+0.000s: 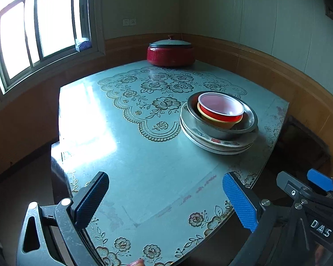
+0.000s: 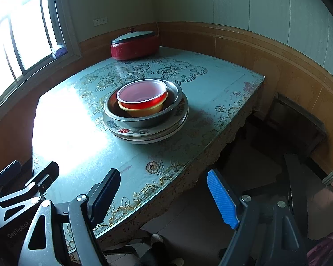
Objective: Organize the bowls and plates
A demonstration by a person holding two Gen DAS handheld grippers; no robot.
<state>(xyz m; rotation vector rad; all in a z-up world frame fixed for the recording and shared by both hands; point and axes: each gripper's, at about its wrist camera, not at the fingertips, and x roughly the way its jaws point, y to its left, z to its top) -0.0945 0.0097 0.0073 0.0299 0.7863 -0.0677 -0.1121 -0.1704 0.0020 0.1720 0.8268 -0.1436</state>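
Left wrist view: my left gripper [image 1: 164, 201] hangs over the near table [image 1: 144, 177] edge, jaws wide apart, nothing between them. My right gripper [image 1: 299, 190] shows at the right of that view; in its own view the right gripper [image 2: 164, 197] is also spread wide and empty, off the table's near corner. Nearby tabletop is bare floral cloth plus window glare. Mid-table sits one stack [image 1: 219, 122]: plates [image 1: 213, 141] at the bottom, a metal bowl [image 1: 248, 119] on them, a yellow bowl [image 1: 219, 123] nested in that, a red bowl [image 1: 222, 108] on top. The red bowl sits a bit tilted and off-centre. Right view gives the same stack [image 2: 145, 115], well apart from both grippers. Far corner: red pot [image 1: 171, 52] with lid, by the wall. Judgement: all dishes look gathered in one pile, no loose piece visible, so the task seems done or nearly so. Maybe straightening the top bowl is left. Can't tell plate count from here.
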